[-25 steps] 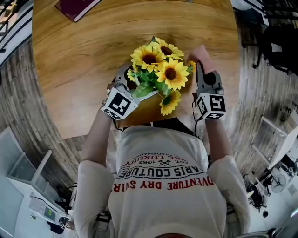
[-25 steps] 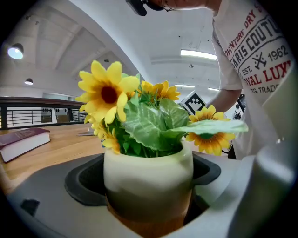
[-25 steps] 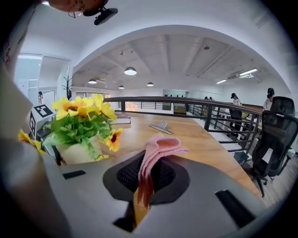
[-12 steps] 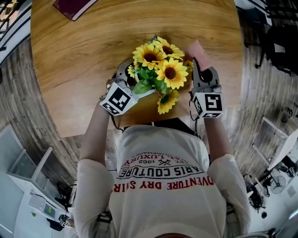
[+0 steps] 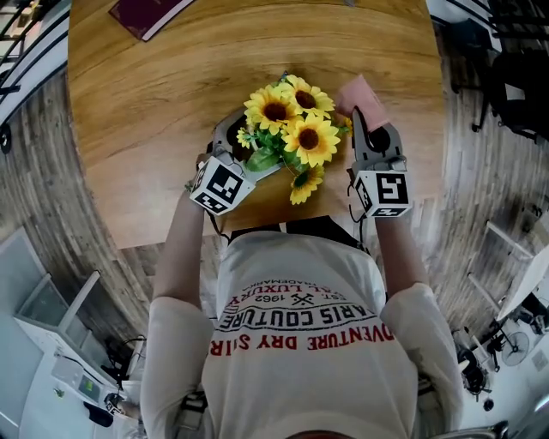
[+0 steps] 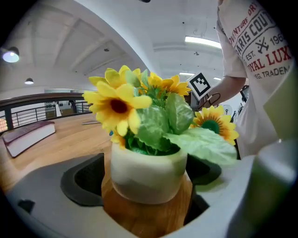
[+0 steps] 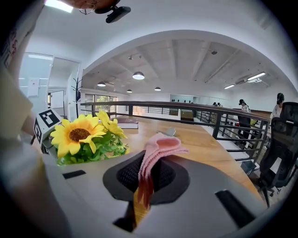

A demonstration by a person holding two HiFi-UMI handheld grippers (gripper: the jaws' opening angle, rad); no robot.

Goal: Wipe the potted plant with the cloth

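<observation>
Both your forearms reach forward over the near edge of the round wooden worktop (image 5: 146, 103), elbows tucked in at your sides.

Left gripper (image 6: 146, 183): jaws spread wide, one either side of the potted plant (image 6: 149, 139). The cream pot stands on the worktop between the pads. You cannot tell whether either pad presses on it.

Right gripper (image 7: 146, 174): jaws closed on the pink cloth (image 7: 160, 146). The cloth is pinched low in the slot, and its folded free end stands up and curls over past the fingertips. In the head view the cloth sits at the far right of the blooms.

Against a second ago:
- The right gripper has edged left and forward.
- The cloth now lies closer to the top sunflower and shows more pink.
- The left gripper has barely shifted.
- The plant stands where it did.

Hard to read:
- In the head view the blooms cover nearly all of the pot and the left gripper's tips.
- Whether the cloth touches a petal or leaf can't be made out. The right gripper view shows the sunflowers just left of it.
- A dark red book (image 5: 141, 13) at the far edge is cut off by the frame.
</observation>
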